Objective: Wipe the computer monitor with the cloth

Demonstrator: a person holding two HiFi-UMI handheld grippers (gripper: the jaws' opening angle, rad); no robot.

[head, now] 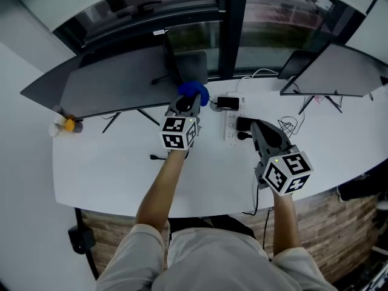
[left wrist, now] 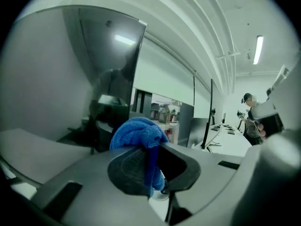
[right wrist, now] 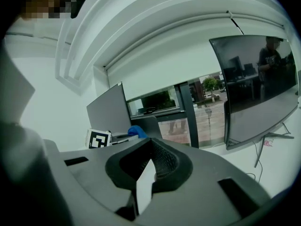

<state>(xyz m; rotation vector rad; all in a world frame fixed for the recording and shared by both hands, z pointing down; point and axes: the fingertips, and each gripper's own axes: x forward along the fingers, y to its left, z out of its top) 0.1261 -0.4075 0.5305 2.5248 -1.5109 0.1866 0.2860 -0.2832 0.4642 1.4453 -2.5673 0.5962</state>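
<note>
The only print in view is the black-and-white square marker pattern on the cube of my left gripper (head: pixel 187 103) and on the cube of my right gripper (head: pixel 258 127); it carries no letters or digits. Left jaws: closed to a narrow setting on the blue cloth (left wrist: pixel 137 130). A fold of the cloth is pinched between the two pads and hangs down between them, while the rest bunches up above the jaw tips. The cloth is held up off the table (head: pixel 121 162), at the lower right end of the computer monitor (head: pixel 121 80). In the left gripper view the dark screen stands directly behind the cloth, but I cannot tell whether cloth and screen are touching. Right jaws: brought together at the tips, with nothing between them; only a thin wedge of white table shows below the point where they meet. My right gripper is held above the table, well apart from the cloth, near the white power strip (head: pixel 232 125) and its cables. A second monitor (head: pixel 336 68) stands to the right on the same table, and its dark screen fills the right of the right gripper view. A small yellow item (head: pixel 70 125) lies at the far left edge of the table; it is too small to tell what it is.
</note>
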